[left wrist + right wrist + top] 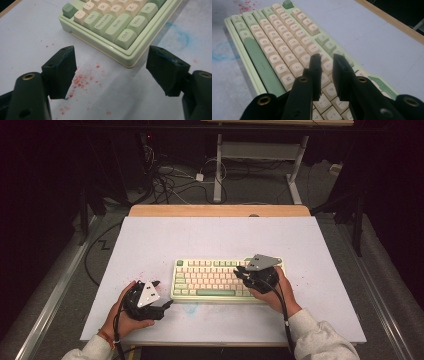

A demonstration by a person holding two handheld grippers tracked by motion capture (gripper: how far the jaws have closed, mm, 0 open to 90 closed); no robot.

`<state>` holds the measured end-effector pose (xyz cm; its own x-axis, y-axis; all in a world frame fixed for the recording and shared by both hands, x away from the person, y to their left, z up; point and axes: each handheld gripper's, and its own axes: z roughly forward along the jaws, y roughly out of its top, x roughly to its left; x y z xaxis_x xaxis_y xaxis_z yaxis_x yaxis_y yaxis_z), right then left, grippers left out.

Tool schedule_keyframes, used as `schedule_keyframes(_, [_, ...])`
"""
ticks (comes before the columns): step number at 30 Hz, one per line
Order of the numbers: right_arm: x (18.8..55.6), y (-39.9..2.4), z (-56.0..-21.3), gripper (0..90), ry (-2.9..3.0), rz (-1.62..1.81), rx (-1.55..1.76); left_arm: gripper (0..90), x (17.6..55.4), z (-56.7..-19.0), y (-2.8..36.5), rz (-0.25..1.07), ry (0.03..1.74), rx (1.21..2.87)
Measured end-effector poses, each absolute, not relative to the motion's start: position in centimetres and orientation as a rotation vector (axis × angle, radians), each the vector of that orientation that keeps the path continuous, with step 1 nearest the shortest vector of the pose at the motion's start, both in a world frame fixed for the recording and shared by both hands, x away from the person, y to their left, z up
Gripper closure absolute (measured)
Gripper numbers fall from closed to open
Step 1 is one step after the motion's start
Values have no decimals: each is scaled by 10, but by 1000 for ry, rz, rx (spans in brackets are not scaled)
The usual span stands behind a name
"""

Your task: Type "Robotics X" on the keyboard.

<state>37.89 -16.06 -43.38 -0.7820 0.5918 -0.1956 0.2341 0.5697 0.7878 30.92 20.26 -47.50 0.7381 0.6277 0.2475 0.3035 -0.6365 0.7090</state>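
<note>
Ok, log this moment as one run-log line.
scene: keyboard on white table | left gripper: open, beside keyboard's left end | right gripper: narrow gap, over right-hand keys, holding nothing

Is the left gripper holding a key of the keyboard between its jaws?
No, the left gripper stands open over the white table, with the keyboard lying beyond its jaws and nothing between them.

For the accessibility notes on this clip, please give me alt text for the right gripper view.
The right gripper hovers over the right-hand keys of a green and cream keyboard, its two black jaws a narrow gap apart with nothing between them. The keyboard lies on a white table with faint red specks and a blue smudge.
</note>
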Motion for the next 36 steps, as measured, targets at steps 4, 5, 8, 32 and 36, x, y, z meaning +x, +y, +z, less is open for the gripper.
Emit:
schedule_keyframes(4, [374,-163,-431,696,2339,1112,646,243,309,-475,203,636,699,2280])
schedule_keyframes(5, [373,-164,-430,675,2331,1118,643,247,309,-475,203,637,700,2280])
schedule_keyframes(8, [370,-168,-428,621,2311,1125,635,248,310,-475,203,637,700,2282])
schedule_keyframes(32, [332,-210,-435,268,2134,1158,695,353,309,-470,207,625,701,2240])
schedule_keyframes(36, [326,-219,-437,266,2120,1154,723,437,309,-468,207,611,695,2238])
